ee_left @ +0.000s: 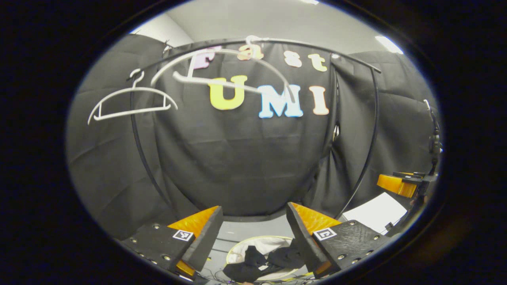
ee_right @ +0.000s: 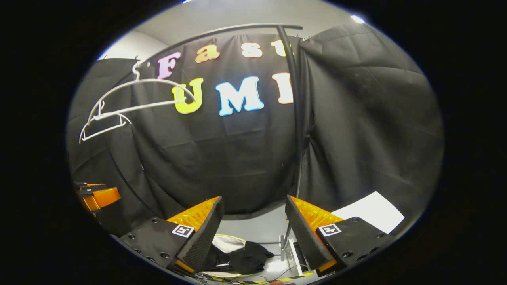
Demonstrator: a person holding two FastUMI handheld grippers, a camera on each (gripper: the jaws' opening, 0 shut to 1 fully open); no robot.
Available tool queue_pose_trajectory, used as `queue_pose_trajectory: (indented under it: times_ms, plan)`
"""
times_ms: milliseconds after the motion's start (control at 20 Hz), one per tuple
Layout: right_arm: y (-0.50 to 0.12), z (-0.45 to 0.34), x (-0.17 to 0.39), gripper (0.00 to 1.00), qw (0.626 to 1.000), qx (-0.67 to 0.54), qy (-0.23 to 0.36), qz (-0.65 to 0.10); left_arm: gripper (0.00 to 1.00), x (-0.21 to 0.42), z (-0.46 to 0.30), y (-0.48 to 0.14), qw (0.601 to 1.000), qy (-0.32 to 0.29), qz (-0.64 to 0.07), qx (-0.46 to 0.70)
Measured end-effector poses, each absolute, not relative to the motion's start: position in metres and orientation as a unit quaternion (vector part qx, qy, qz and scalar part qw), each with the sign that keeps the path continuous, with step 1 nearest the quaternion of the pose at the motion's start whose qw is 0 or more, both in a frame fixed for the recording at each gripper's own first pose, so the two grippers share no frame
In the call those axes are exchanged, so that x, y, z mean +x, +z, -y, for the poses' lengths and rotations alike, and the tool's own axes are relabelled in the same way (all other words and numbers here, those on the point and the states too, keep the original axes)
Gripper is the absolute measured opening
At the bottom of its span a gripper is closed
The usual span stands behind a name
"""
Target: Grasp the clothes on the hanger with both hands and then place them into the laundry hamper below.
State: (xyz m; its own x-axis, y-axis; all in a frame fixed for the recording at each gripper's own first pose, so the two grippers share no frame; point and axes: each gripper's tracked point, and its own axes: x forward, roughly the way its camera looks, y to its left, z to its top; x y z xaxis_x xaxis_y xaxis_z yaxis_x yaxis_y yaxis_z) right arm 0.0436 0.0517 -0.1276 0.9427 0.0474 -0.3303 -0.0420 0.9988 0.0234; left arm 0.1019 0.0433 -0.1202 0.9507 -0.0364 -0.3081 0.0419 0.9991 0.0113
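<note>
Two bare white hangers hang on the black rail; the nearer one looks blurred. In the right gripper view the same hangers sit at upper left. Black clothes lie in the round white hamper on the floor below, also seen as dark cloth in the hamper. My left gripper is open with nothing between its fingers. My right gripper is open too, above the hamper. The right gripper's orange fingers show at the far right of the left gripper view, and the left gripper's fingers at the left of the right gripper view.
The rack's curved black uprights stand on either side. A white sheet lies on the grey floor at the right. Cables and yellow-black tape run along the floor near the hamper.
</note>
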Motion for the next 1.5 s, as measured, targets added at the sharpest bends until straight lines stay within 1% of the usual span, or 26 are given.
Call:
queue_pose_trajectory:
  times_ms: [100, 250, 400, 500, 700, 750, 900, 1000, 1200, 1350, 1500]
  plan:
    - [-0.105, -0.041, 0.040, 0.93, 0.991, 0.012, 0.017, -0.131, 0.94, 0.103, -0.033, -0.074, 0.991, -0.019, -0.132, 0.014]
    - [-0.065, -0.027, 0.037, 0.93, 0.996, 0.014, 0.015, -0.083, 0.94, 0.094, -0.019, -0.025, 0.995, -0.016, -0.098, 0.007]
    - [-0.038, -0.006, 0.037, 0.92, 0.999, 0.001, 0.004, -0.048, 0.94, 0.086, -0.015, 0.018, 0.998, 0.009, -0.057, 0.010]
    - [-0.019, 0.002, 0.038, 0.92, 1.000, -0.001, 0.001, -0.025, 0.94, 0.073, -0.005, 0.027, 0.999, 0.026, -0.045, -0.001]
    - [0.003, 0.014, 0.033, 0.93, 1.000, 0.004, 0.021, -0.001, 0.94, 0.042, -0.006, 0.057, 0.998, 0.054, -0.010, -0.040]
    - [0.007, 0.018, 0.032, 0.98, 1.000, 0.006, 0.023, 0.005, 0.94, 0.038, -0.009, 0.062, 0.997, 0.059, -0.002, -0.043]
    - [0.012, 0.026, 0.031, 0.98, 0.999, 0.021, 0.022, 0.019, 0.93, 0.024, -0.015, 0.078, 0.996, 0.076, 0.034, -0.043]
    - [0.009, 0.021, 0.030, 0.98, 0.999, 0.032, 0.027, 0.015, 0.93, 0.017, -0.012, 0.084, 0.995, 0.081, 0.048, -0.043]
    - [0.005, 0.008, 0.030, 0.98, 0.999, 0.019, 0.045, 0.011, 0.93, 0.013, -0.009, 0.073, 0.996, 0.062, 0.051, -0.040]
    - [0.000, 0.001, 0.033, 0.98, 0.999, -0.004, 0.047, 0.001, 0.93, 0.019, -0.013, 0.061, 0.997, 0.050, 0.043, -0.038]
    - [-0.001, -0.015, 0.031, 0.98, 0.998, -0.004, 0.056, -0.006, 0.93, 0.023, -0.021, 0.053, 0.997, 0.053, 0.041, -0.024]
